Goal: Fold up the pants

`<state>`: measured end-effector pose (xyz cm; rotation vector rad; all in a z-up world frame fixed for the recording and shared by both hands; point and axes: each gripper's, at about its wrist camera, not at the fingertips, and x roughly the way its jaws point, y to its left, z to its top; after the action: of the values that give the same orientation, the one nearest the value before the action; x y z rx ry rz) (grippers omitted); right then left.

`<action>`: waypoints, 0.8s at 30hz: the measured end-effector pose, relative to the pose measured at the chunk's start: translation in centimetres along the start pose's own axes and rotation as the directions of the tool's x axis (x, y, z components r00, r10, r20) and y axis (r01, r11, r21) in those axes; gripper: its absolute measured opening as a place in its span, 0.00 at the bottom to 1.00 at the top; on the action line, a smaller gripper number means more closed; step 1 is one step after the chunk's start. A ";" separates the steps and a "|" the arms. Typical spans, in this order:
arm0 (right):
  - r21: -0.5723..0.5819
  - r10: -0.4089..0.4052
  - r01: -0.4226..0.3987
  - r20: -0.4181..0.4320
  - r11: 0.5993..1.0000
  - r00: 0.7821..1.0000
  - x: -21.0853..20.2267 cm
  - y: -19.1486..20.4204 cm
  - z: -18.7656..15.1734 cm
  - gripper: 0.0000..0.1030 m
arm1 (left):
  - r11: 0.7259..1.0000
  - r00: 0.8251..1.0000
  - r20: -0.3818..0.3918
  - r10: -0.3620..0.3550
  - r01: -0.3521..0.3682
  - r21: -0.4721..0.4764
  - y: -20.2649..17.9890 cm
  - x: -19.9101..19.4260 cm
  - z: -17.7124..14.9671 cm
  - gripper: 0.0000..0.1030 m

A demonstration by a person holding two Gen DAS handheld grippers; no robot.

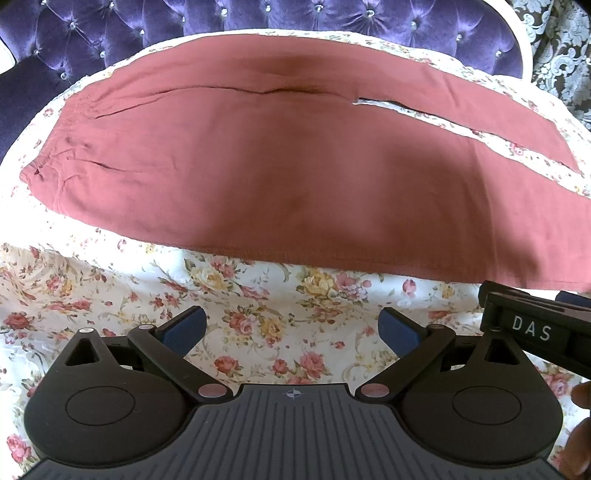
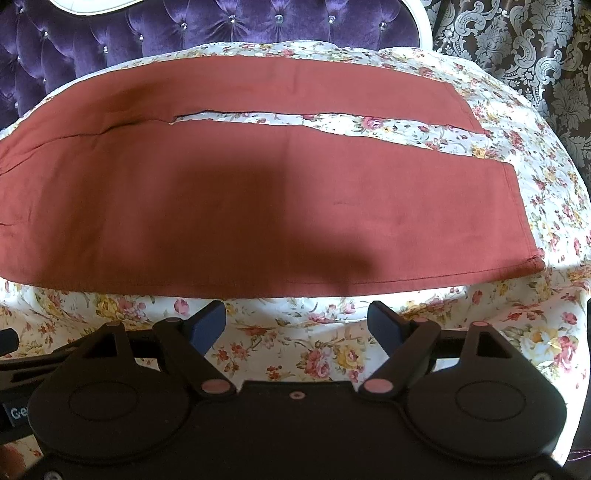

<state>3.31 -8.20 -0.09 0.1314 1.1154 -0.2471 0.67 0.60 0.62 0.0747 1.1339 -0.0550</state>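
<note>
I am holding my left hand-held gripper (image 1: 291, 328) and my right hand-held gripper (image 2: 295, 323) with jaws spread wide and gripping nothing, both hovering over the floral bedsheet (image 1: 258, 310) just short of the near edge of the pants (image 1: 258, 166). The rust-red pants are lying flat and unfolded across the bed, waistband toward my left and the two legs splitting apart toward my right. Beyond them the tufted purple headboard (image 2: 221, 26) is standing.
</note>
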 end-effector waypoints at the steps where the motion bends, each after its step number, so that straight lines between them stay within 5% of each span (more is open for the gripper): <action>1: 0.000 0.000 0.000 0.001 1.000 1.000 0.0 0.1 0.0 0.82 | 1.000 1.000 0.002 0.000 0.000 0.000 0.0 0.0 0.0 0.98; 24: 0.019 0.008 -0.008 0.002 1.000 1.000 0.2 -0.1 0.0 0.82 | 1.000 0.999 0.045 0.021 -0.021 -0.008 0.3 0.0 0.1 0.98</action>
<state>3.40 -8.29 -0.26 0.1526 1.1107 -0.2510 0.76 0.93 0.66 0.0786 1.0881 -0.0337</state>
